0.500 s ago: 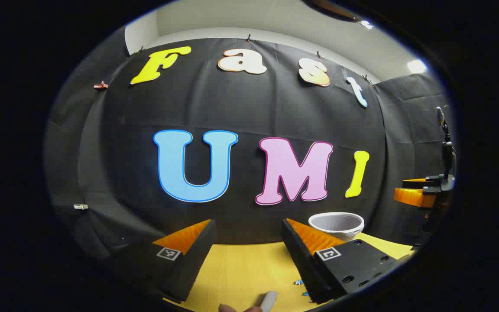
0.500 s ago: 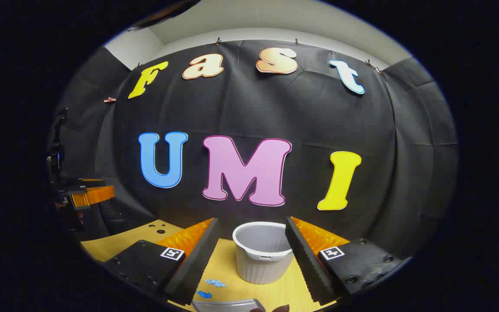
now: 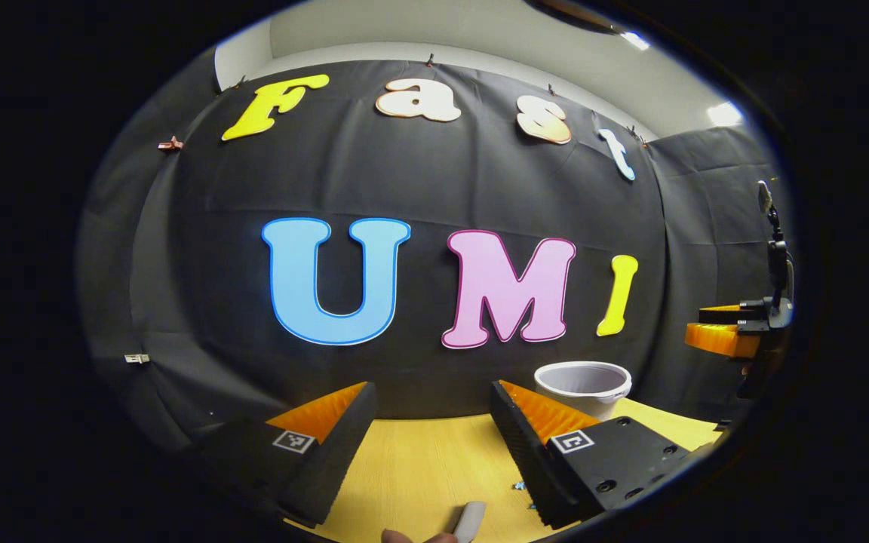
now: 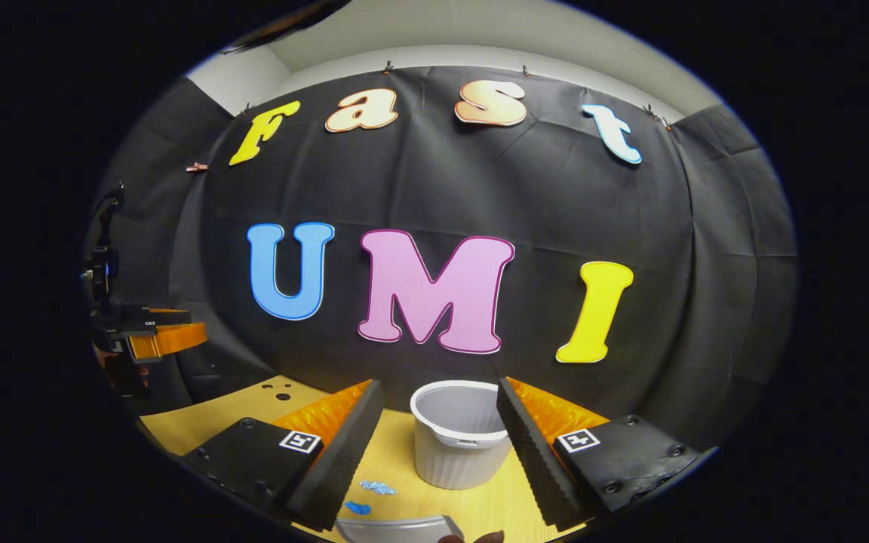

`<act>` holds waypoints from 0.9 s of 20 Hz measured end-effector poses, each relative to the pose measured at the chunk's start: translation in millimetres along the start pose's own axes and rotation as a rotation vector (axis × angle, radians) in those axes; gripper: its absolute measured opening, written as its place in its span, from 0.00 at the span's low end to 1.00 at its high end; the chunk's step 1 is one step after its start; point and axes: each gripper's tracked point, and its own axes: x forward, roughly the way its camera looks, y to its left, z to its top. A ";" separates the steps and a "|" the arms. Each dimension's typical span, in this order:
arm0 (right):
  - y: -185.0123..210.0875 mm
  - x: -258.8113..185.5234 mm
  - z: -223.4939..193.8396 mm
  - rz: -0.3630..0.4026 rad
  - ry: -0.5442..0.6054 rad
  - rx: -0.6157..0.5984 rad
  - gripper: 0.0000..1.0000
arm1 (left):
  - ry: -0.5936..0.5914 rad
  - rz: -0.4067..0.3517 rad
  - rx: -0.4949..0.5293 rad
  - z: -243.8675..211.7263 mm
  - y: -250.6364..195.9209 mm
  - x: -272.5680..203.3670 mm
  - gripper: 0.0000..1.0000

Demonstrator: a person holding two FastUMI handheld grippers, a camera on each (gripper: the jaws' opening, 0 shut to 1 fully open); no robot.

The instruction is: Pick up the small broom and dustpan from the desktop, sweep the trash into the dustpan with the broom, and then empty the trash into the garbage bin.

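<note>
My yellow wooden desk (image 4: pixel 480 505) carries a white ribbed garbage bin (image 4: pixel 455 445); blue trash scraps (image 4: pixel 378 488) lie just left of the bin, nearer me.

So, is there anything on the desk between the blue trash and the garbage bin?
Nothing visible: in the right gripper view, bare desktop separates the blue trash from the garbage bin.

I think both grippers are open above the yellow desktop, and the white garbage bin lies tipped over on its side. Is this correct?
Not quite. The garbage bin stands upright on the yellow desktop, its open mouth facing up; the right gripper view shows this clearly. The rest holds: the right gripper and the left gripper are both open above the desktop.
</note>
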 end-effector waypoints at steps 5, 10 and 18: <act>5.5 -8.1 -12.3 0.044 0.046 -0.007 0.97 | 0.010 -0.003 -0.009 -1.5 -0.1 -0.2 0.97; 6.5 -42.5 -73.0 0.154 0.241 -0.007 0.98 | 0.029 0.009 -0.008 -6.4 0.4 -2.3 0.97; 11.0 -131.9 -241.1 0.285 0.738 -0.012 0.98 | 0.047 0.012 0.003 -17.3 -0.3 -5.5 0.98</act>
